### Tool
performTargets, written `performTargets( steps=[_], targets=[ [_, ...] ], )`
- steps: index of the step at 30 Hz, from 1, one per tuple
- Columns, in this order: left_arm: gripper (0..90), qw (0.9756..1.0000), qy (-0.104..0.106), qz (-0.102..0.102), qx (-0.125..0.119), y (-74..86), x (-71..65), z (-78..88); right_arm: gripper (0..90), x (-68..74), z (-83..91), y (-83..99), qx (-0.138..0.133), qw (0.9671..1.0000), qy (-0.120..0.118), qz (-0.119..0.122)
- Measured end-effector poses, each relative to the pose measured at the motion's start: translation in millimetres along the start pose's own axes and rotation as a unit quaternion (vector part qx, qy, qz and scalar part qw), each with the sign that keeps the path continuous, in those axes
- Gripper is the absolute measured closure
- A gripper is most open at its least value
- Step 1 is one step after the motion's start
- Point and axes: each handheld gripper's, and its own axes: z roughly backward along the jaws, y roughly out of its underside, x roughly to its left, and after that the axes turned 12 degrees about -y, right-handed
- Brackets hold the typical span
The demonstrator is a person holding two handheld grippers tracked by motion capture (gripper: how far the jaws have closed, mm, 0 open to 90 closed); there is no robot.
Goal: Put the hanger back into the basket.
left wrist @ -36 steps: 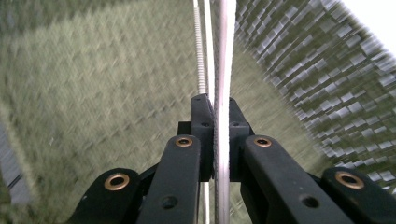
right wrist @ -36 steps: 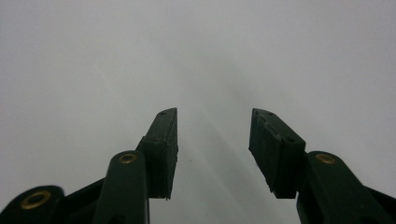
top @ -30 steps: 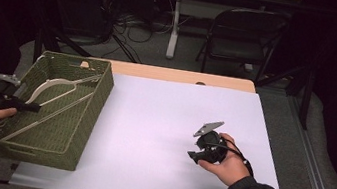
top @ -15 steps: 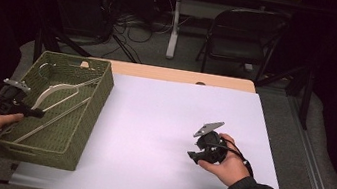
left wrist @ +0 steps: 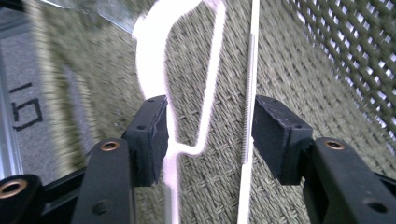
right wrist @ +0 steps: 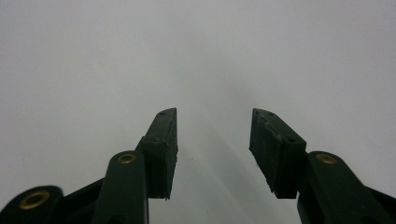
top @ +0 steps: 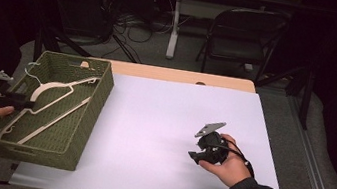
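Since a second ago, our left gripper (top: 24,101) has slid back along the green woven basket (top: 98,95). Its own view shows jaws apart around the white plastic hanger's (left wrist: 154,56) bars. Our right gripper (top: 193,156) rests gaping on the white table (top: 152,122).

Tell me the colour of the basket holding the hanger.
Olive green, in a woven pattern. The basket shows best in the high view, with the white hanger inside.

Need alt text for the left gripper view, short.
The left tool, jaws open, straddles part of a white hanger lying on the woven floor of a green basket. The basket's mesh wall rises at upper right.
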Motion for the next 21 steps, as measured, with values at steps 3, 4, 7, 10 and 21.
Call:
performTargets(
  steps=[3,4,7,10,21],
  targets=[
    [44.1,1.0000,0.004,-0.001,-0.008,-0.7,-0.8,11.8,50.7,0.0,1.5,1.2,-0.006,1.0000,0.000,0.003],
    [44.1,0.9999,0.010,0.003,-0.009,-0.9,-2.5,16.0,50.3,-0.2,2.5,1.5,-0.006,1.0000,-0.003,0.003],
    [43.7,0.9999,0.015,-0.003,-0.002,-1.3,-9.6,25.0,49.1,0.9,5.7,2.3,-0.002,1.0000,0.003,0.004],
    [42.1,0.9998,0.021,0.001,-0.003,-1.4,-18.8,31.6,47.8,1.8,8.5,3.8,-0.009,0.9999,0.005,0.005],
    [40.7,0.9970,0.053,-0.013,-0.055,-4.7,-99.3,64.9,44.5,8.0,27.4,21.4,-0.020,0.9996,0.004,-0.020]
  ],
)
